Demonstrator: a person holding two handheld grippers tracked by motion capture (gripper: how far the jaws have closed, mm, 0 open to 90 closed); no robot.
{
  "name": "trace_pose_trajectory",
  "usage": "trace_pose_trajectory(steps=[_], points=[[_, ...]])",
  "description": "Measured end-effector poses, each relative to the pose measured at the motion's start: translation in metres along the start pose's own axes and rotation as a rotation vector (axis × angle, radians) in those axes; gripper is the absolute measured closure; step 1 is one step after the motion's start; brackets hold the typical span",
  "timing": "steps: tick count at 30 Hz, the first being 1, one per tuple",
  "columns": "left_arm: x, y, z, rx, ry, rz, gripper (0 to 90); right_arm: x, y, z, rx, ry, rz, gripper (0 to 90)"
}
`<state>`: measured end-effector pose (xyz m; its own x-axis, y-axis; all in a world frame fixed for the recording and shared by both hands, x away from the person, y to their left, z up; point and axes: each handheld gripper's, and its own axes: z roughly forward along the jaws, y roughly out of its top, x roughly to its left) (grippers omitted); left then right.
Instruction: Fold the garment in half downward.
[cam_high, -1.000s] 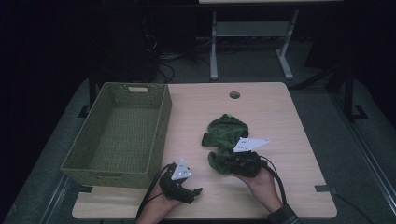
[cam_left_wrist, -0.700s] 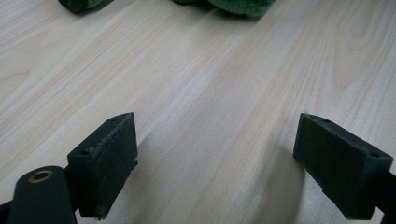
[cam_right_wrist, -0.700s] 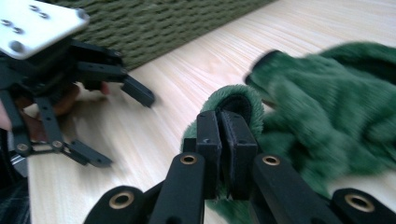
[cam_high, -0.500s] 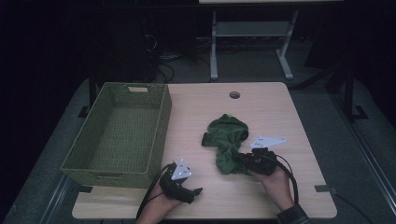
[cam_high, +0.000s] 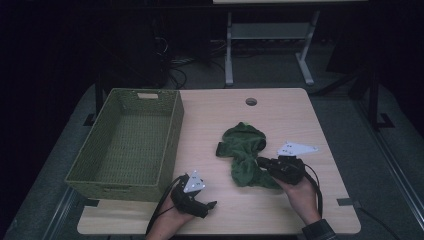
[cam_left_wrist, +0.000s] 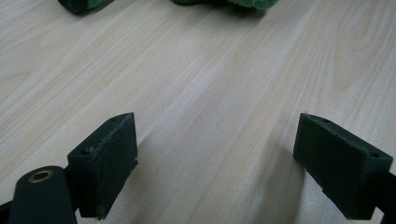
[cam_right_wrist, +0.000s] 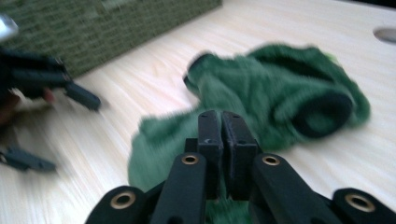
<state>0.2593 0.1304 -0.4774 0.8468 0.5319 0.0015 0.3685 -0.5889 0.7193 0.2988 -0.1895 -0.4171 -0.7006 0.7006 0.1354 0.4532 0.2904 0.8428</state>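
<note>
- My right gripper (cam_high: 260, 162) lies low over the pale wooden table (cam_high: 280, 112), near its front right part. In the right gripper view its two black jaws are pressed together, with a fold of the fuzzy dark green cloth garment (cam_high: 245, 152) beneath and around them; I judge them pinching its near edge, though blur keeps me from seeing the fabric between the pads.
- The garment lies crumpled right of the table's centre, its far end toward the round cable hole (cam_high: 251, 101). In the right gripper view (cam_right_wrist: 280, 102) it spreads ahead of the jaws.
- My left gripper (cam_high: 212, 204) rests at the front edge, just beside the near corner of the green woven rectangular basket (cam_high: 172, 145). Its jaws stand spread wide over bare wood, nothing between them.
- The basket sits at the table's left, well apart from the garment.
</note>
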Motion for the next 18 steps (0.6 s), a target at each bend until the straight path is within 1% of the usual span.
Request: trace_pose_trajectory(steps=[1, 2, 3, 4, 6, 10, 11, 13, 15, 16, 18], points=[[0.000, 0.000, 0.000, -0.002, 0.000, -0.003, 13.0, 0.002, 0.007, 0.007, 0.008, 0.014, -0.011, 88.6], [0.000, 0.000, 0.001, -0.003, -0.001, -0.005, 13.0, 0.002, 0.008, 0.013, 0.016, 0.007, -0.026, 89.0], [0.000, 0.000, 0.001, -0.003, -0.001, -0.005, 13.0, 0.002, 0.008, 0.013, 0.016, 0.007, -0.026, 89.0], [0.000, 0.000, 0.000, 0.000, -0.002, -0.004, 13.0, 0.000, 0.005, 0.025, 0.056, 0.003, -0.018, 89.2], [0.000, 0.000, 0.000, 0.001, 0.000, -0.001, 13.0, -0.002, -0.001, 0.034, 0.111, -0.019, -0.026, 89.3], [0.000, 0.000, 0.000, 0.000, -0.002, -0.004, 13.0, -0.003, -0.010, 0.046, 0.182, -0.004, -0.021, 89.5], [0.000, 0.000, 0.000, 0.000, -0.002, -0.004, 13.0, -0.003, -0.010, 0.046, 0.182, -0.004, -0.021, 89.5], [0.000, 0.000, 0.000, 0.001, -0.002, -0.004, 13.0, -0.003, -0.015, 0.052, 0.224, 0.006, -0.006, 89.5], [0.000, 0.000, 0.000, 0.001, -0.003, -0.004, 13.0, -0.002, -0.015, 0.051, 0.220, 0.003, -0.004, 88.7], [0.000, 0.001, 0.001, 0.000, -0.003, -0.004, 13.0, -0.003, -0.015, 0.049, 0.211, -0.002, -0.013, 86.5], [0.000, 0.001, 0.001, 0.001, -0.003, -0.005, 13.0, -0.004, -0.013, 0.042, 0.181, -0.001, -0.004, 83.6]])
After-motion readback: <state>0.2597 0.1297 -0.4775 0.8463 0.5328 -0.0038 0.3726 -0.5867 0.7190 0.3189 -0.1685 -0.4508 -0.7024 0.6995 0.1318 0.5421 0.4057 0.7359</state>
